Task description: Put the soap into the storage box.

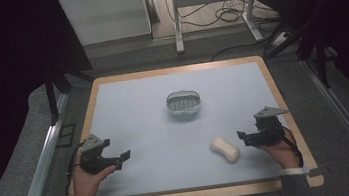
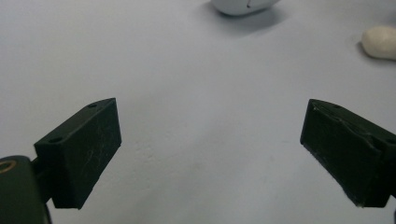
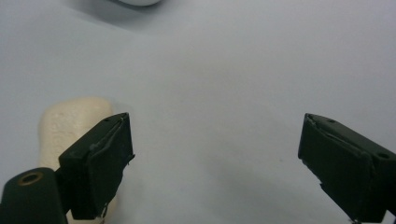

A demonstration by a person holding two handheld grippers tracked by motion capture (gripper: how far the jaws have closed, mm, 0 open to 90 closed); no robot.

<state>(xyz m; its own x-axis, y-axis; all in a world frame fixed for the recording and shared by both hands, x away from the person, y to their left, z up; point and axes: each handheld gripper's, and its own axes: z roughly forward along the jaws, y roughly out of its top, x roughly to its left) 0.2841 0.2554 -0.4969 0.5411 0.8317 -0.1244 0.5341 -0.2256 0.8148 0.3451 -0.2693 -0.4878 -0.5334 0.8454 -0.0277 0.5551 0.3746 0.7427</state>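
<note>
**On the Table: Soap Beside the Right Gripper**

Near the front of the table (image 1: 111, 93), a pale bar of soap (image 1: 225, 149) lies flat. Taking the soap as the landmark, the right gripper (image 1: 241, 135) sits just beside it, with its jaws spread wide and nothing between them. The left gripper (image 1: 125, 157) is well apart from the soap, on its other side, jaws wide too and holding nothing. Behind the soap stands a small white dish (image 1: 183, 104).

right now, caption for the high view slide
Two open grippers, left and right, flank soap bar before soap dish.
</note>
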